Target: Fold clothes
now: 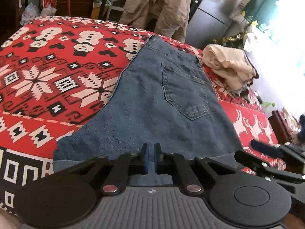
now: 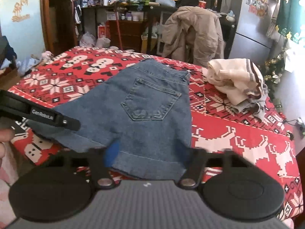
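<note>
Blue denim shorts (image 1: 167, 103) lie flat on the red patterned bedspread (image 1: 47, 61), back pocket up and waistband at the far end. My left gripper (image 1: 151, 152) sits at the near hem, its blue pads almost together with denim in the thin gap. From the right wrist view, the left gripper (image 2: 73, 124) rests on the left leg of the shorts (image 2: 144, 103). My right gripper (image 2: 154, 152) is open wide and blurred, with the near hem between its fingers. The right gripper (image 1: 266, 149) also shows at the right edge of the left wrist view.
A crumpled cream garment (image 2: 236, 80) with striped cuffs lies on the bed to the right of the shorts. A tan jacket (image 2: 192, 34) hangs over a chair beyond the far edge. Cluttered shelves (image 2: 129, 9) and a grey fridge (image 2: 253, 30) stand behind.
</note>
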The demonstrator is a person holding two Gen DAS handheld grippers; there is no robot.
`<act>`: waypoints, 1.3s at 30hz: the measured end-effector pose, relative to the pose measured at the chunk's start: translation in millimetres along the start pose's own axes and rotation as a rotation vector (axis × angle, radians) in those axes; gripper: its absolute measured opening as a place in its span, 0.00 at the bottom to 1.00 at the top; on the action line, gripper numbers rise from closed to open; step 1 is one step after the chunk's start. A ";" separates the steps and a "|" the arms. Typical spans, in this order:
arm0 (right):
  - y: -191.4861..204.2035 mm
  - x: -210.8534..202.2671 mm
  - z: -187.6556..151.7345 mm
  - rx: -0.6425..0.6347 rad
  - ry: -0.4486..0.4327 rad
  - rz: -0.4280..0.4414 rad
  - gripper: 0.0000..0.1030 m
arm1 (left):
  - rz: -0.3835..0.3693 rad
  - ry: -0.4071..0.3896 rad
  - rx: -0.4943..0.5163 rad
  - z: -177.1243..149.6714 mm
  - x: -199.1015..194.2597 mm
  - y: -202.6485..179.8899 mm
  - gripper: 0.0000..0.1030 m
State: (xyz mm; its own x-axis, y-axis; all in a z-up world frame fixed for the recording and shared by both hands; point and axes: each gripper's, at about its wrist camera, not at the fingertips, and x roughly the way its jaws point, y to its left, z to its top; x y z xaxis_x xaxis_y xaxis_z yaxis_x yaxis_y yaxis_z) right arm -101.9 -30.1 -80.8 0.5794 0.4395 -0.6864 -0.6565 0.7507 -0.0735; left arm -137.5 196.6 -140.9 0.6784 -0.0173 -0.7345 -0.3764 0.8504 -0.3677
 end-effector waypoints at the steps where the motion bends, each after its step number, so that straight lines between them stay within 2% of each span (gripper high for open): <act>1: -0.5 3.1 1.0 0.005 0.014 0.002 0.28 | -0.007 -0.008 -0.001 0.3 -1.9 1.6 0.04; 5: -1.1 16.2 7.0 0.033 0.019 0.051 0.11 | 0.003 -0.026 -0.011 2.1 -5.6 11.5 0.04; 10: 19.5 36.1 20.5 -0.025 -0.012 0.097 0.11 | 0.047 -0.029 -0.069 3.5 -5.7 33.9 0.04; 16: 47.0 78.4 23.9 -0.067 0.045 0.148 0.11 | 0.052 -0.044 -0.096 2.5 -12.4 44.4 0.04; 22: 34.3 84.6 4.7 -0.086 0.070 0.111 0.09 | 0.097 -0.020 -0.079 0.1 -5.2 49.9 0.04; 27: -3.2 70.9 -9.5 -0.077 0.076 0.005 0.09 | 0.089 -0.023 -0.068 -3.1 -2.2 54.8 0.04; 33: -27.0 57.6 -6.4 -0.016 0.056 -0.009 0.08 | 0.098 -0.021 -0.047 -3.1 -1.8 51.9 0.03; 35: -34.9 53.2 -5.4 0.004 0.049 -0.013 0.17 | 0.102 -0.017 -0.053 -1.5 -2.7 50.4 0.03; 37: -42.8 48.8 -4.4 0.024 0.042 -0.018 0.17 | 0.084 -0.024 -0.051 1.2 -7.2 46.5 0.03; 39: -50.7 44.3 -3.4 0.044 0.035 -0.023 0.17 | 0.034 -0.042 -0.055 5.4 -13.5 40.8 0.03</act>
State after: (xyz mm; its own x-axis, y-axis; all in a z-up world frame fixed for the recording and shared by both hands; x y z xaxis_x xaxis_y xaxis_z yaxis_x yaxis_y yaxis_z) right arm -44.5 -50.3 -109.9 0.5760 0.4048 -0.7102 -0.6209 0.7818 -0.0579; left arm -158.5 234.4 -142.8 0.6899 0.0340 -0.7231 -0.4330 0.8199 -0.3745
